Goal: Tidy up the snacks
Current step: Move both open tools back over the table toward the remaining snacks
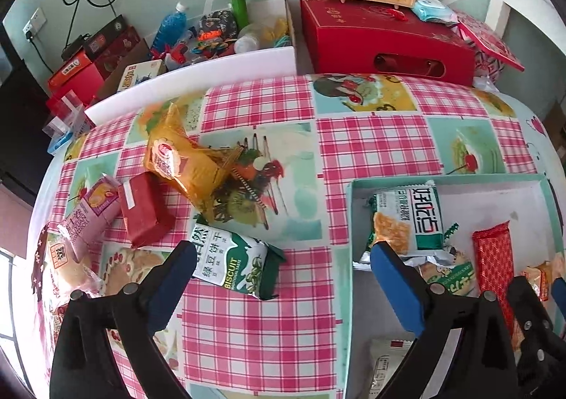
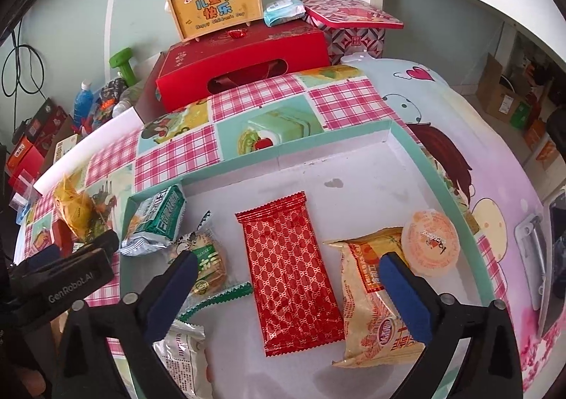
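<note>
Both jaws are held wide, nothing gripped. The left gripper (image 1: 283,278) is best lowered squarely over the biscuit pack (image 1: 233,266) on the cloth beside the tray (image 1: 348,222), then closed across its narrow sides.

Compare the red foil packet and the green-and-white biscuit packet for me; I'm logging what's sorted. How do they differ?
The red foil packet lies flat inside the tray; the biscuit packet lies outside it on the checked tablecloth. The red foil packet is shiny with a repeated pattern and no readable label; the biscuit packet is green and white, marked BISCUIT. The red one looks longer and flatter, the biscuit packet blockier. Both are sealed, and neither is gripped.
</note>
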Available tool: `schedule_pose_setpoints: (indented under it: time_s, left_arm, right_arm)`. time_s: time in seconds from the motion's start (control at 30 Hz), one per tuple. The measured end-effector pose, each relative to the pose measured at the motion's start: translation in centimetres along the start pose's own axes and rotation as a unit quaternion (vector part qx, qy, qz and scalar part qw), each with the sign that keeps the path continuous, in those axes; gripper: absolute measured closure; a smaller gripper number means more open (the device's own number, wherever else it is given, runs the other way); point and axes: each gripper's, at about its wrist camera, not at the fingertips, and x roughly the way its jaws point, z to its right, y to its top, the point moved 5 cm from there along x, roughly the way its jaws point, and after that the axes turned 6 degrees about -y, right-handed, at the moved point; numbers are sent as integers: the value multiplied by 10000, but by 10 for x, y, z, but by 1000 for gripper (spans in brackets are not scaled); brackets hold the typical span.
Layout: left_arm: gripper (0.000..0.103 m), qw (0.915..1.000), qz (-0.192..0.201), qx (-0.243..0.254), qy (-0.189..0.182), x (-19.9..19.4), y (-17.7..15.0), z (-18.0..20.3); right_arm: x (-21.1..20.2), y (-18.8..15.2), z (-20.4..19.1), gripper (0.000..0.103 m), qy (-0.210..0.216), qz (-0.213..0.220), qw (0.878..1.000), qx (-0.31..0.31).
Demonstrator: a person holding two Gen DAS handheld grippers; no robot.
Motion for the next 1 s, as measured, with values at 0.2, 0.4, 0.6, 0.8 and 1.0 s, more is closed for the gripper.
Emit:
schedule_pose_setpoints:
  time_s: [0.2, 0.4, 0.6, 0.8, 1.0]
  left_arm:
    - [5, 9999, -21, -46, 120, -3, 0, -5]
    - [5, 9998, -88, -63, 166, -15, -4, -10]
    - [5, 9998, -80, -67, 172, -30, -10, -21]
    - [5, 9995, -161, -241, 134, -36, -22, -40]
    - [5, 9979, -294, -519, 248, -35, -42, -70]
  right_arm:
    - [-8, 3, 0, 0, -28, 110, 9999, -83]
    - [-14, 0, -5, 0, -182, 72, 9993, -312]
    - [-24, -5, -11, 0, -263, 77, 9986, -457]
    - [-34, -15, -31, 0, -229, 142, 9964, -808]
    - [-35, -27, -49, 0, -109, 91, 9945, -1041]
